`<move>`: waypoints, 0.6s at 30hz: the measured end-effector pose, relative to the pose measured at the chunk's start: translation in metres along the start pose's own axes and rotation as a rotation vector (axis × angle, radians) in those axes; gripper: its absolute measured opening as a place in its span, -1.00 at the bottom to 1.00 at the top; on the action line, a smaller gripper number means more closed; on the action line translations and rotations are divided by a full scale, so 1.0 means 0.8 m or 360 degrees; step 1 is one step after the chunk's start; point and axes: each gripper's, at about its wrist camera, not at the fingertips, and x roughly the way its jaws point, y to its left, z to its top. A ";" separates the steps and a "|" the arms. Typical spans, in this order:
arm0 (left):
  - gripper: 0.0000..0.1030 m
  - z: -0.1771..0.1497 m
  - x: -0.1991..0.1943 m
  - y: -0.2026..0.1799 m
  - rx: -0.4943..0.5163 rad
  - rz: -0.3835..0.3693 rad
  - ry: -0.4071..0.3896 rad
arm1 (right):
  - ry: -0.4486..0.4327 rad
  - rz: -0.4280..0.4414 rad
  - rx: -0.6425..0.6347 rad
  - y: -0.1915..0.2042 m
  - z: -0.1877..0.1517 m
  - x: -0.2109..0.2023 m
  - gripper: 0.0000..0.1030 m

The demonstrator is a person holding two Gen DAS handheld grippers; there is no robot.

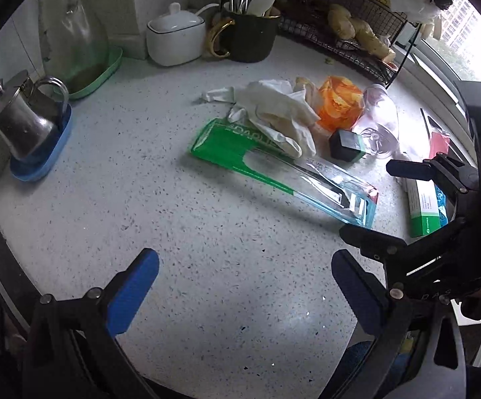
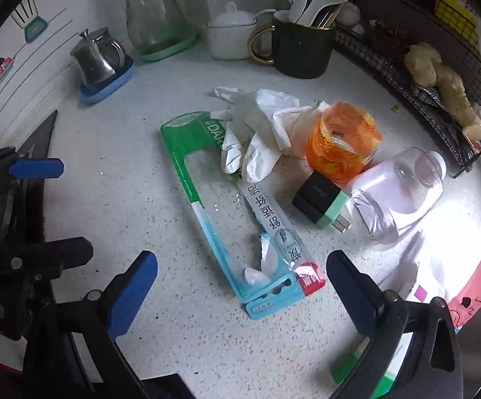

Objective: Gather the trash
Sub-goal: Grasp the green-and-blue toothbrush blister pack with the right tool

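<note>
A: What is nearest?

B: The left gripper (image 1: 242,291) hangs over bare speckled white countertop (image 1: 180,219), its blue-padded fingers (image 1: 132,291) spread wide with nothing between them. The right gripper (image 2: 240,291) is just as wide open and empty, above the near end of a long clear plastic toothbrush package with green and light-blue edging (image 2: 237,219).

A: And the trash behind that?

B: A crumpled white tissue (image 2: 260,129) lies over the package's far green end. Just right of it is a crumpled orange plastic wrapper (image 2: 343,143), with a small black and mint-green plug adapter (image 2: 317,199) touching its near side. A clear plastic bottle lying on its side (image 2: 400,189) is right of the adapter.

A: What is hard to make out?

B: A green and white carton (image 1: 425,209) is half hidden by the right gripper's arm in the left view, and cut off at the bottom edge of the right view. A pink and white packet (image 2: 473,286) sits in glare at the right edge; its print is unreadable.

A: The back of the counter?

B: A steel pot on a blue tray (image 2: 97,58), a clear glass jug on a green tray (image 2: 154,13), a white lidded ceramic jar (image 2: 230,35), a dark mug with a gold handle holding white spoons (image 2: 302,46), and a black wire rack carrying ginger roots (image 2: 440,76). A window (image 1: 466,33) is at the far right, and the wall tiles on the left bear drawn decoration
</note>
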 end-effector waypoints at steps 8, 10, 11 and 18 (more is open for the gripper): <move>1.00 0.015 0.019 0.021 -0.0058 0.0041 0.0022 | 0.0114 0.0030 -0.0049 -0.007 0.007 0.041 0.82; 1.00 0.016 0.022 0.024 -0.0065 0.0044 0.0033 | 0.0126 0.0021 -0.0061 -0.005 0.007 0.045 0.78; 1.00 0.016 0.023 0.025 -0.0064 0.0048 0.0039 | 0.0137 0.0017 -0.0066 -0.005 0.006 0.048 0.74; 1.00 0.016 0.025 0.020 -0.0007 0.0082 0.0052 | 0.0105 -0.0074 -0.0179 0.017 0.004 0.040 0.28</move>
